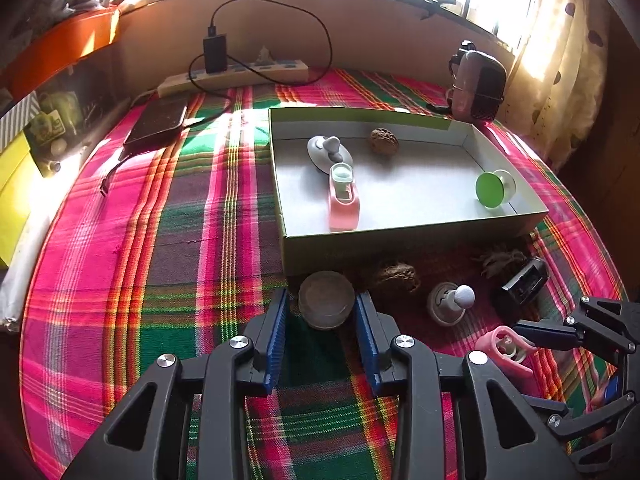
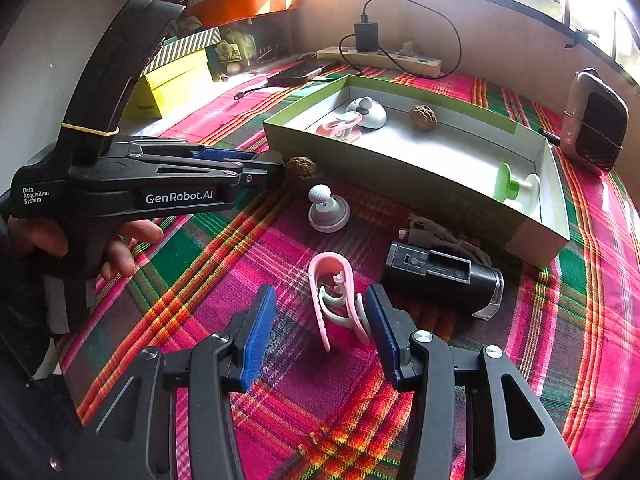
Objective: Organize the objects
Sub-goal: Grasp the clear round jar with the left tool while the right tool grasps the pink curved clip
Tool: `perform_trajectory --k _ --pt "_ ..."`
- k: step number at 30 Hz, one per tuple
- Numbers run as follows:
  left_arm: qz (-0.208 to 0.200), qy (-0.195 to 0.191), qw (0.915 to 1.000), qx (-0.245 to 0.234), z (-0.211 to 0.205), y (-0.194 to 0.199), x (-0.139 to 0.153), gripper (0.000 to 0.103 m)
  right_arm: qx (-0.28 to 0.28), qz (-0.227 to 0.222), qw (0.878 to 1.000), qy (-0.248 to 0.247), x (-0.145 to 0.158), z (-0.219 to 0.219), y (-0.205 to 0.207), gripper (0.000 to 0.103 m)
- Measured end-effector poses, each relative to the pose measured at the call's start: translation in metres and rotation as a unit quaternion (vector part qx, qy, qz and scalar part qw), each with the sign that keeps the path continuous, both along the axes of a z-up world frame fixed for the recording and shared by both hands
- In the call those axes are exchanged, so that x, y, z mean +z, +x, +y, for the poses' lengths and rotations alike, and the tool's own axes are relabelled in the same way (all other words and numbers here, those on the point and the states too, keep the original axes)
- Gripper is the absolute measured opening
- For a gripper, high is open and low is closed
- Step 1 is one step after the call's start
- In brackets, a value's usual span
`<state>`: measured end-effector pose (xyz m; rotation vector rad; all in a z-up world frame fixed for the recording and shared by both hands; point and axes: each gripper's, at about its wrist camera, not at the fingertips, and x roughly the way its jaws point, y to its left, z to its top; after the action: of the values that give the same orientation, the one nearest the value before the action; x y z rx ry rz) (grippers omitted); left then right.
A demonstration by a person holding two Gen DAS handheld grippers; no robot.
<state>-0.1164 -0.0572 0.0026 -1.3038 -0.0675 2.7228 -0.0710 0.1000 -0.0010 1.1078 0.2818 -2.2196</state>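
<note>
A round grey disc (image 1: 326,300) lies on the plaid cloth between the blue pads of my left gripper (image 1: 322,294). The jaws are open, with a gap showing on the disc's left side. A pink and white clip (image 2: 336,300) stands between the fingers of my right gripper (image 2: 320,292), which is open wide with the left pad well clear of it. The green-walled box (image 1: 400,240) holds a pink tape dispenser (image 1: 343,200), a white knob (image 1: 328,152), a walnut (image 1: 383,141) and a green spool (image 1: 492,190).
In front of the box lie a second walnut (image 1: 398,276), a white knob piece (image 1: 450,302) and a black cylinder (image 2: 440,276). A power strip (image 1: 240,74) with a charger, a dark phone (image 1: 158,122) and a dark speaker-like device (image 1: 476,86) sit behind it. A yellow box (image 2: 176,80) stands on the left.
</note>
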Motion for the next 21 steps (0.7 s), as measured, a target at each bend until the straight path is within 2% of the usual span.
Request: perform_trajectory --k 14,21 --pt "0.011 -0.030 0.9992 0.022 0.0008 -0.0059 -0.0019 0.031 0.000 0.005 1.000 0.004 0.0002 -0.0014 0.0004 0.048" --pt "0.011 -0.027 0.9992 0.027 -0.0025 -0.0077 -0.0019 0.031 0.000 0.006 1.000 0.005 0.0003 -0.0015 0.0002 0.048"
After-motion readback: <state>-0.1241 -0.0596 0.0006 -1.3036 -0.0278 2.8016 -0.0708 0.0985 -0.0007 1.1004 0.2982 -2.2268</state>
